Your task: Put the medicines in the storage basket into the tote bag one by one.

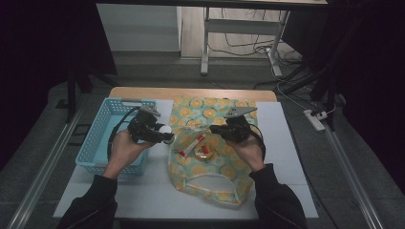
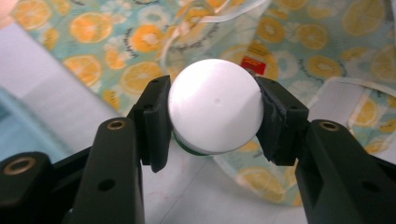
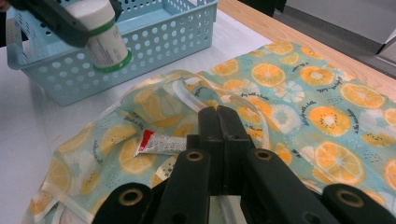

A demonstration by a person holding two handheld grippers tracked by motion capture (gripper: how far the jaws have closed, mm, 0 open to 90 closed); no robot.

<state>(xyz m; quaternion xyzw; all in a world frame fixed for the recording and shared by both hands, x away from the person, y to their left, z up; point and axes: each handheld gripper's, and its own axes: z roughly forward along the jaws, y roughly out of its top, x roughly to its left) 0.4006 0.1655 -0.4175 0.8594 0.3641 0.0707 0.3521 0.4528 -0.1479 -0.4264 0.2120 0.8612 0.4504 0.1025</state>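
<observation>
- Now we see the table (image 1: 291, 143) bearing an orange-print bag (image 1: 210, 167) beside a blue basket (image 1: 102, 124).
- Our left gripper (image 2: 212, 114) pinches a white bottle (image 2: 215, 112) (green-banded) in the air between basket and bag.
- Our right gripper (image 3: 219, 116), jaws pressed together, grips the bag's edge.
- Inside the bag lies a small tube (image 3: 161, 144).

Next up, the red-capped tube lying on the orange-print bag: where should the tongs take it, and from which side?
Probably across the middle of the tube, coming down from above. It lies flat on the bag, so its narrow silver body offers two free long sides, while the red end is small. The round tin beside it may crowd one side.
</observation>
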